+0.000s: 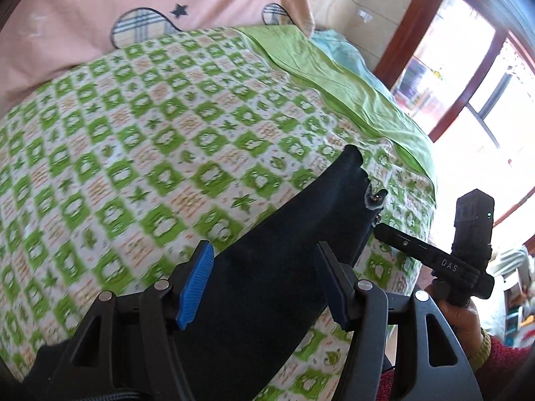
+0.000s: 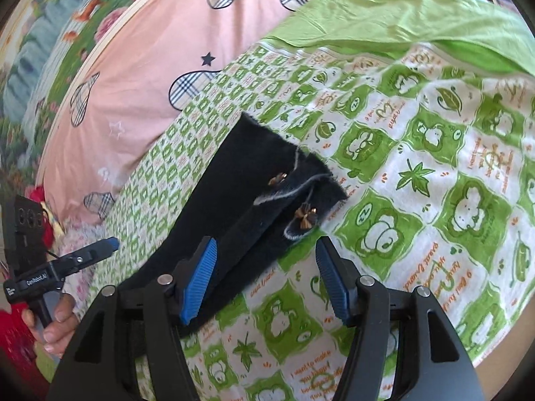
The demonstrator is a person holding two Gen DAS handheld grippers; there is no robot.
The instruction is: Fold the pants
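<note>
Black fuzzy knit cloth pants (image 2: pixel 234 207): matt, napped, frayed hem. Green-and-white printed cotton-like bedsheet (image 1: pixel 140 140): matt, lightly creased. Pink cloth quilt (image 2: pixel 140 77): smooth, soft. Blue ribbed rubbery gripper pads (image 2: pixel 197 280) on matt black plastic arms; pivot pins look like brushed metal.

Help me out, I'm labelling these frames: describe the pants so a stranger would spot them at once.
Start at the bed, covered by a green-and-white checked blanket with a pink quilt behind. The pants lie on it as a long dark strip. They are the only black cloth there, with small gold bows at one end.
</note>
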